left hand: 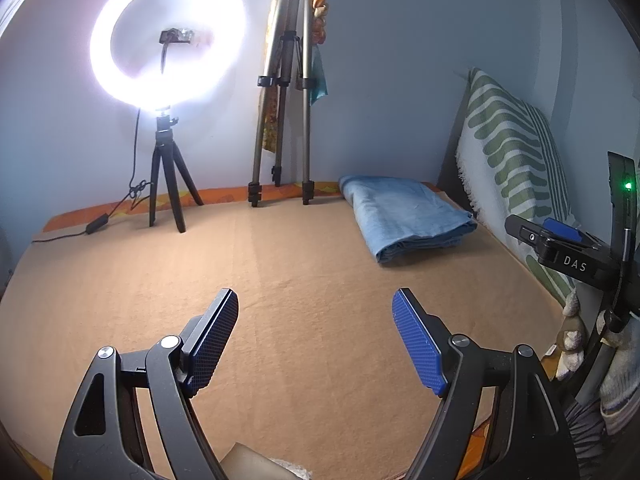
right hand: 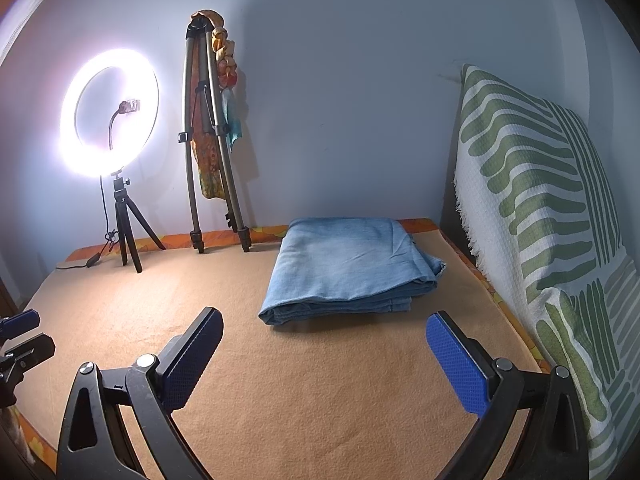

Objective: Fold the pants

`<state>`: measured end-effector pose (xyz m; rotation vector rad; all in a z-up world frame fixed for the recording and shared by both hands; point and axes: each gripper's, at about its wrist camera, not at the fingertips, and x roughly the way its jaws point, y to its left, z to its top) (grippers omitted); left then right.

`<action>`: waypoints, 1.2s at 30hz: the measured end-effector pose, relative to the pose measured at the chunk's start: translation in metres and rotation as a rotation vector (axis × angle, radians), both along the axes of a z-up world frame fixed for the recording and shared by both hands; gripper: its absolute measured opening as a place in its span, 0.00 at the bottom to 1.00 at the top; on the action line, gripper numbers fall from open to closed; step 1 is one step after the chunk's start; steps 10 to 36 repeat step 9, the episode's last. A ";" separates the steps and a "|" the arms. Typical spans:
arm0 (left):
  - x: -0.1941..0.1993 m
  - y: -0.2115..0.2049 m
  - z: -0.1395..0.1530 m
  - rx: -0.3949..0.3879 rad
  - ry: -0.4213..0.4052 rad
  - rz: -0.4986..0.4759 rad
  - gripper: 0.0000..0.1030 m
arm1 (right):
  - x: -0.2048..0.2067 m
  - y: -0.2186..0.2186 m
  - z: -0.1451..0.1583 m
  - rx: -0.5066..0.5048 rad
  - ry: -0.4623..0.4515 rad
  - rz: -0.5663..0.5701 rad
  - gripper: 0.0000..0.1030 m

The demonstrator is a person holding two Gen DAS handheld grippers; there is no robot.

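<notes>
Light blue denim pants (right hand: 348,264) lie folded into a flat bundle on the tan blanket (right hand: 280,380), toward the far right near the wall; the left wrist view shows the pants (left hand: 408,216) at the right. My right gripper (right hand: 324,344) stands open just short of the bundle's near edge, with nothing between its blue pads. My left gripper (left hand: 316,324) is open too, over bare blanket (left hand: 280,280) well to the left of the pants. The right gripper (left hand: 560,240) shows at the right edge of the left wrist view, and the left gripper (right hand: 20,332) at the left edge of the right wrist view.
A lit ring light on a small black tripod (left hand: 168,176) stands at the far left, its cable trailing on the blanket. A tall tripod (left hand: 280,92) draped with cloth leans against the back wall. A green-and-white patterned cushion (right hand: 540,208) lines the right side.
</notes>
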<state>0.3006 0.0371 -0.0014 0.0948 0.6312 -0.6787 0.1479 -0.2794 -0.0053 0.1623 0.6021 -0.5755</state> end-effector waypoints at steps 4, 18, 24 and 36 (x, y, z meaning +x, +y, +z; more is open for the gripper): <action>-0.004 0.001 0.001 0.001 -0.030 0.016 0.77 | 0.000 -0.001 0.000 0.001 0.002 0.002 1.00; -0.006 0.000 0.001 0.001 -0.043 0.015 0.77 | 0.000 -0.002 -0.003 0.005 0.006 0.006 1.00; -0.006 0.000 0.001 0.001 -0.043 0.015 0.77 | 0.000 -0.002 -0.003 0.005 0.006 0.006 1.00; -0.006 0.000 0.001 0.001 -0.043 0.015 0.77 | 0.000 -0.002 -0.003 0.005 0.006 0.006 1.00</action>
